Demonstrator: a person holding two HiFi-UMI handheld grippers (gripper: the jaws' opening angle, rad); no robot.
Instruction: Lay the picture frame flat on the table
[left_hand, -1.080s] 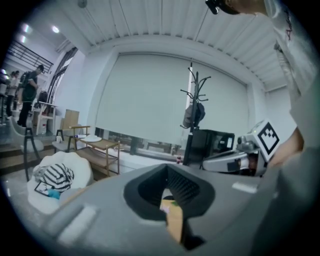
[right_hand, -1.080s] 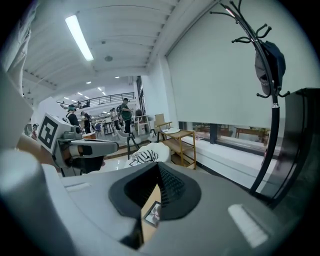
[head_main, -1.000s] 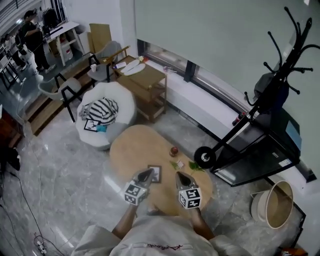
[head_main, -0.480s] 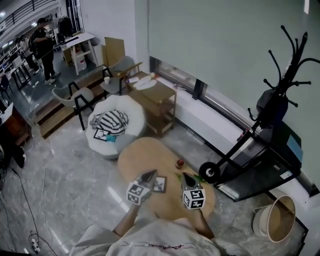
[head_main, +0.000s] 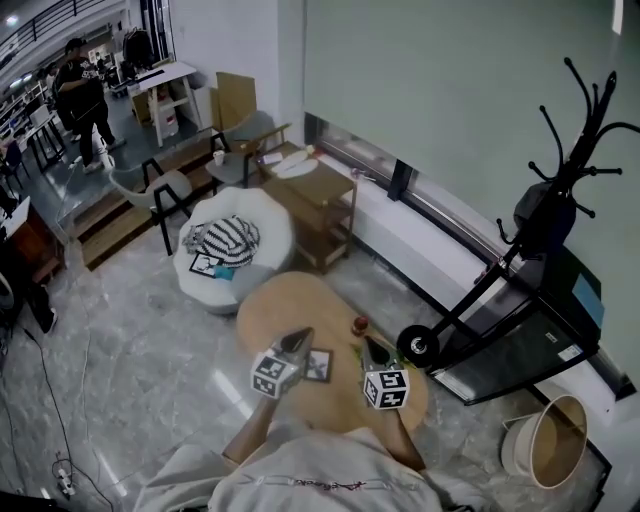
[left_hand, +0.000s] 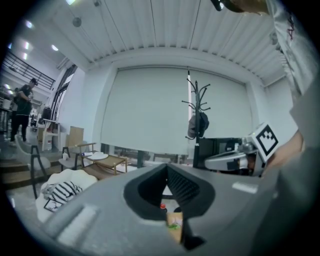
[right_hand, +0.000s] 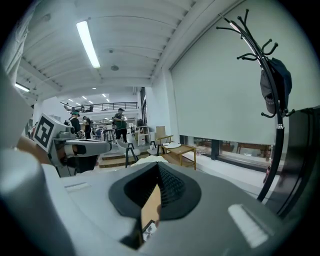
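Observation:
The picture frame (head_main: 318, 365), small, dark-edged and with a pale picture, looks to lie flat on the oval wooden table (head_main: 280, 305), between my two grippers. My left gripper (head_main: 300, 338) hovers at the frame's left edge, jaws together and empty (left_hand: 167, 167). My right gripper (head_main: 368, 345) is held a little to the frame's right, shut with nothing in it (right_hand: 158, 165). A small red fruit (head_main: 359, 324) and green leaves (head_main: 357, 351) lie just beyond the right gripper. The left gripper view shows the fruit (left_hand: 162, 206) through the slot under the jaws.
A white pouf with a striped cloth (head_main: 228, 243) stands left of the table, with a wooden side table (head_main: 315, 195) behind it. A black-wheeled trolley (head_main: 416, 345) and a coat stand (head_main: 565, 170) are close on the right. A round basket (head_main: 545, 440) sits at the lower right. A person (head_main: 80, 95) stands far back left.
The head view has swung, so the room sits differently in the picture. Both grippers stay shut over the table by the frame, which has not moved on the table.

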